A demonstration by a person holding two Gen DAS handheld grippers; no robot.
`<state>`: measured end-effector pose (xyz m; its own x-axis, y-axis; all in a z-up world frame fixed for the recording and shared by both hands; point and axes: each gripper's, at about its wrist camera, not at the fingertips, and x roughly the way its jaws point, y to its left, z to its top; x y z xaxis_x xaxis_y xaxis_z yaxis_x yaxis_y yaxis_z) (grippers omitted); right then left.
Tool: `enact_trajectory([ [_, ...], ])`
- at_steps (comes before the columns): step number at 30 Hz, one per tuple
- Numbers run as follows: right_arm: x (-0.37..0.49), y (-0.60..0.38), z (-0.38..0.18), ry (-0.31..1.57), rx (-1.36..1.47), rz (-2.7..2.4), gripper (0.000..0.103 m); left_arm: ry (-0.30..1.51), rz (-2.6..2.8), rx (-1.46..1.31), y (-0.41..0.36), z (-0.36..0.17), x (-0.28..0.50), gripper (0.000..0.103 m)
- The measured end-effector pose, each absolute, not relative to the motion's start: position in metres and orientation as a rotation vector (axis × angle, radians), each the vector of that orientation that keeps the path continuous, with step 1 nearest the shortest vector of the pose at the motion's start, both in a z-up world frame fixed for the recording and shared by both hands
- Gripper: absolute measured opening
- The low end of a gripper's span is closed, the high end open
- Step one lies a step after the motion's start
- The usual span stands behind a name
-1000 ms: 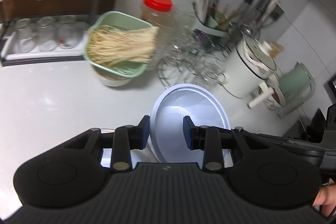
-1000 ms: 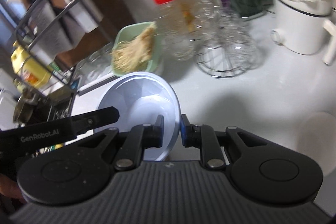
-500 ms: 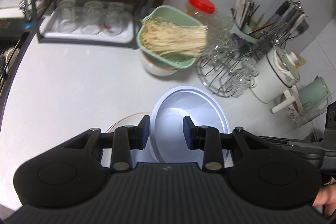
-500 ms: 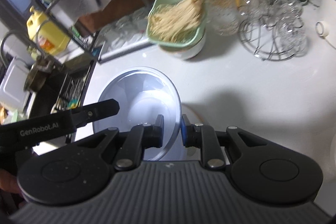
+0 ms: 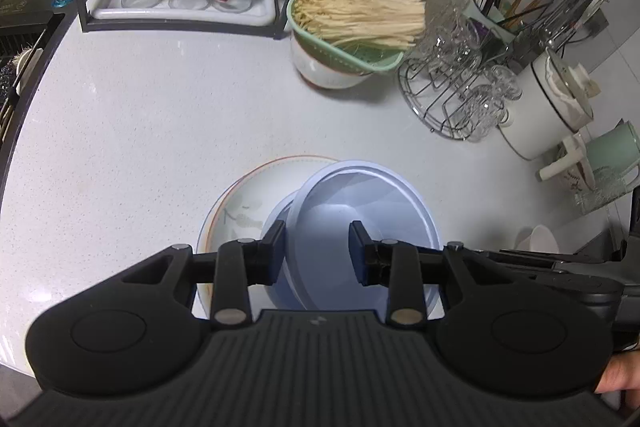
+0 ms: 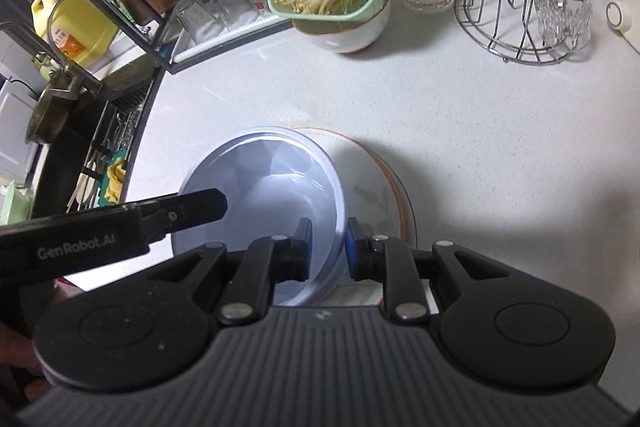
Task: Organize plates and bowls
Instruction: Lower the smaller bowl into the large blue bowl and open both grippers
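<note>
- The pale blue bowl (image 5: 360, 223) hangs between my two grippers: my left gripper (image 5: 317, 247) is clamped across its near rim, my right gripper (image 6: 327, 249) pinched on the opposite rim.
- Both have carried it down since a second ago; the white plate (image 5: 240, 203) with the orange edge now shows beneath it, near the counter's (image 5: 140, 115) front edge. Stacking looks close.
- Only the right view shows the sink side and yellow bottle (image 6: 68, 23); only the left shows the white pot (image 5: 548, 107).

Left gripper (image 5: 317, 253) clamps blue bowl (image 5: 362, 227) above plate (image 5: 248, 199).
</note>
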<state>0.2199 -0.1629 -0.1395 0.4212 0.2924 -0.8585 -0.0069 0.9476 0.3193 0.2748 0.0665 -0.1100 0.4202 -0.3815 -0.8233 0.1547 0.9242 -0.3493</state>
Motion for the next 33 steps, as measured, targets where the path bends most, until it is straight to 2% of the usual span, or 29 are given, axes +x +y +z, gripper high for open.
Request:
enact_trajectory([
  [2,0.221,-0.162,-0.14,1.132,0.288,0.194,0.021,1.111,-0.32,-0.224,0.067,-0.11,0.277,0.04],
  [5,0.222,-0.159,-0.136,1.126,0.276,0.207,0.021,1.108,-0.311,-0.214,0.064,-0.105,0.278,0.053],
  [6,0.222,-0.159,-0.134,1.121,0.269,0.205,0.022,1.101,-0.314,-0.207,0.063,-0.103,0.278,0.054],
  [8,0.224,-0.159,-0.13,1.105,0.261,0.197,0.032,1.093,-0.32,-0.199,0.061,-0.099,0.278,0.054],
  [11,0.225,-0.163,-0.123,1.074,0.266,0.182,0.04,1.076,-0.335,-0.194,0.061,-0.092,0.278,0.054],
  [33,0.196,-0.163,-0.065,0.799,0.263,0.032,0.04,0.875,-0.479,-0.113,0.073,-0.031,0.275,0.055],
])
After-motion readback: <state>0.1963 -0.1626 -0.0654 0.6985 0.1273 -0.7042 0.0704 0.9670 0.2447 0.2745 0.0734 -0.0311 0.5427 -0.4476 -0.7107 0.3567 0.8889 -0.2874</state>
